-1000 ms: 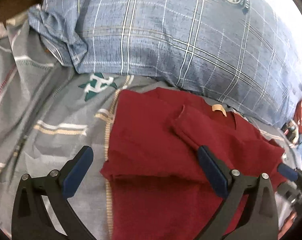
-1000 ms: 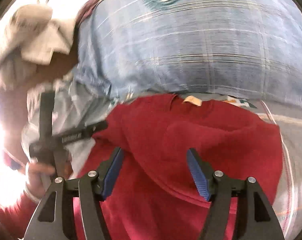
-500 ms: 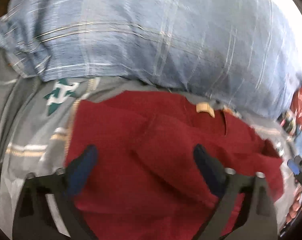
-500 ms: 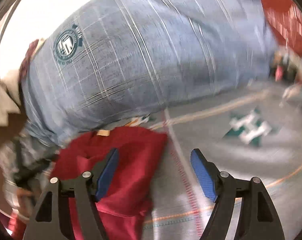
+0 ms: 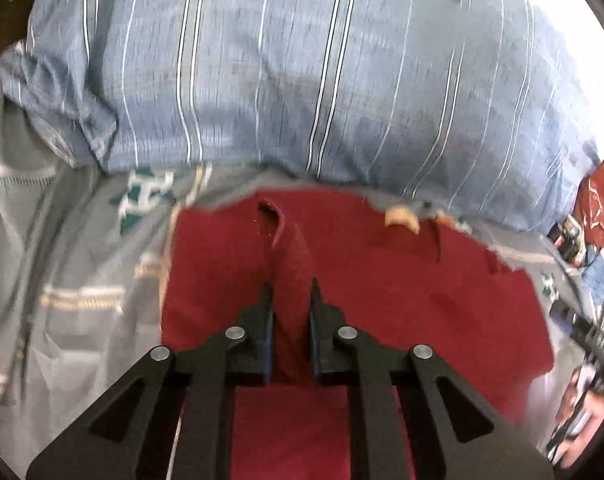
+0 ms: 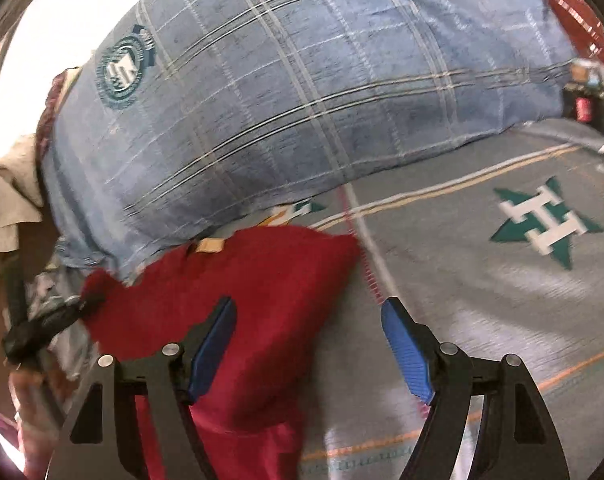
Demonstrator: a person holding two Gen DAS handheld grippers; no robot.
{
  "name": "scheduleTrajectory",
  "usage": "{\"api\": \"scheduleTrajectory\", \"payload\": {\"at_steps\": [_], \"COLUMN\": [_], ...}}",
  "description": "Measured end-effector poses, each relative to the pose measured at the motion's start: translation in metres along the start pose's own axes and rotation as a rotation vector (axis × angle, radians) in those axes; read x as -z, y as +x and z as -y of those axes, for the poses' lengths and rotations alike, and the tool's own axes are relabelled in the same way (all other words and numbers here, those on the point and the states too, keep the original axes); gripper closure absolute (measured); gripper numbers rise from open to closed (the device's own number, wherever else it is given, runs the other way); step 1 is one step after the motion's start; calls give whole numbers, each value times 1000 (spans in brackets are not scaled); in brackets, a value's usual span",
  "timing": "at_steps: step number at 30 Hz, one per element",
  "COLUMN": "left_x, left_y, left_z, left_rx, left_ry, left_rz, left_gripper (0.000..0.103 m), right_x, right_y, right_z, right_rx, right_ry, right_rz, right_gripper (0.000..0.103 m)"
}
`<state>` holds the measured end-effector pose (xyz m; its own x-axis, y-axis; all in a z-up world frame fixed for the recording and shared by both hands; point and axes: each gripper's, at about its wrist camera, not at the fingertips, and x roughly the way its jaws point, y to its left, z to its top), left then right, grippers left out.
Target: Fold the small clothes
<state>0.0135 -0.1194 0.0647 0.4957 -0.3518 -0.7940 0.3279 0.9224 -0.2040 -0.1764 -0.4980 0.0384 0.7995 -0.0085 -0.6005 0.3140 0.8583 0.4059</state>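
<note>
Red knit garment (image 5: 382, 320) ridge pinched in closing left gripper (image 5: 291, 300); right gripper (image 6: 308, 320) fingers apart, opening, empty.

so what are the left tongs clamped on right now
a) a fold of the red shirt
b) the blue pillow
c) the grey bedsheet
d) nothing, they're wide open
a: in the left wrist view the left tongs pinch a raised fold of the red shirt, well short of the pillow behind it.
</note>
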Motion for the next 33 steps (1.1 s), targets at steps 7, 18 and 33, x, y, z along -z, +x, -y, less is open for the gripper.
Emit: {"api": "scheduleTrajectory", "payload": {"at_steps": [7,18,33], "left_x": [-3,8,9], "left_y": [11,42,21], "left_z": [4,16,8], "left_rx": [47,32,-12], "left_ry": [-20,5,-5], "left_rz": [23,-33,7], "left_gripper": [92,83,61], "right_x": [-6,-13,46], "right_y": [56,58,-7], "right_z": [-12,7,-23], "right_rx": [-30,124,283], "right_ry": [-15,-40,-278], "right_rz": [-159,-34,-121], "right_gripper": [57,91,84]}}
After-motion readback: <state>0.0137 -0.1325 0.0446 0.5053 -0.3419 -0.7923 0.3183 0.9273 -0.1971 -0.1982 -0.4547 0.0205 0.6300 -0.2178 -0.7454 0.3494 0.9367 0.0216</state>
